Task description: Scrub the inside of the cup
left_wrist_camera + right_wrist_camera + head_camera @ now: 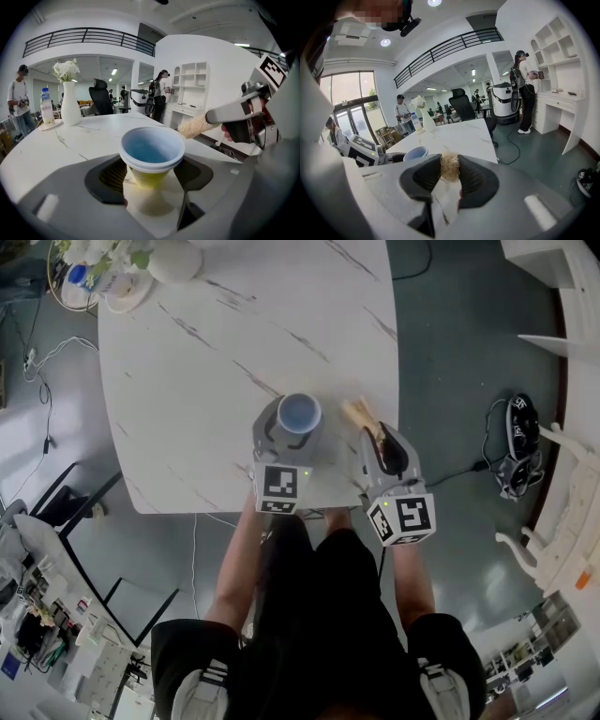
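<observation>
Bright, even indoor light from ceiling spots + big windows at one side; white table slightly washed out, only a soft shadow under the cup. Both gripper views are fisheye w/ bent lines & black vignette at the edges, and the brush right by the lens is fuzzy.

"How many cups do you have?"
"One cup, and one brush."
"And grippers?"
"Two: my left gripper and my right gripper."
"What about furniture?"
"One table and one chair."
"What's at the table's far end?"
"One vase and one bottle."
"Any people?"
"Two are clear in my left gripper view: one person at the left, and another person by the shelves. The ones farther back are too small to count."
</observation>
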Tool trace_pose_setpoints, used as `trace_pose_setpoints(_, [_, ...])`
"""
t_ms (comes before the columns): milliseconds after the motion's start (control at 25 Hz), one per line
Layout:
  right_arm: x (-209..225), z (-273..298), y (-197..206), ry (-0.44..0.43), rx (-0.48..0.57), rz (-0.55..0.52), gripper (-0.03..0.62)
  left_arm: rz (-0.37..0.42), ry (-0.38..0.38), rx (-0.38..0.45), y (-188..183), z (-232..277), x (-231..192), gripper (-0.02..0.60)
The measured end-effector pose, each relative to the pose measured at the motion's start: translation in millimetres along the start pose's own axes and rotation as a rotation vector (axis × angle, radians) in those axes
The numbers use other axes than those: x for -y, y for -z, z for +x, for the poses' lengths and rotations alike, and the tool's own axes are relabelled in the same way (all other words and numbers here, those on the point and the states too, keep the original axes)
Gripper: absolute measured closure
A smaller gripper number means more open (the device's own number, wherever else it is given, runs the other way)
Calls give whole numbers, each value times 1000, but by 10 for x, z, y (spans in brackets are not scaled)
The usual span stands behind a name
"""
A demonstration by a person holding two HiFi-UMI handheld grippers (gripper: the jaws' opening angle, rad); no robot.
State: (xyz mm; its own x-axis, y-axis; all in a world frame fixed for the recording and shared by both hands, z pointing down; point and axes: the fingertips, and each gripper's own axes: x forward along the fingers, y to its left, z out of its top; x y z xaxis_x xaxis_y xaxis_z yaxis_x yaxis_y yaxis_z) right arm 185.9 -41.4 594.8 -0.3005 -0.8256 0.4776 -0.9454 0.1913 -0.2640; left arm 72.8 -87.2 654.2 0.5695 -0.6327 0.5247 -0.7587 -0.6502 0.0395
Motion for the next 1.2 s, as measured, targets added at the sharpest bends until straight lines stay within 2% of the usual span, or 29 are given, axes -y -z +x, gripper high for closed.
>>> trace_pose_setpoints(560, [59,-28,-48,1,11,-2,490,26,1,10,-77,-30,47,265])
trace_pose_setpoints(880, [2,-198,-223,-4,49,-21,488,59,2,32,-256,-192,126,267])
trace_pose_setpoints(1200, [-235,-452,-499,-43,110,-46,488,83,-1,50,-451,-494,255,267])
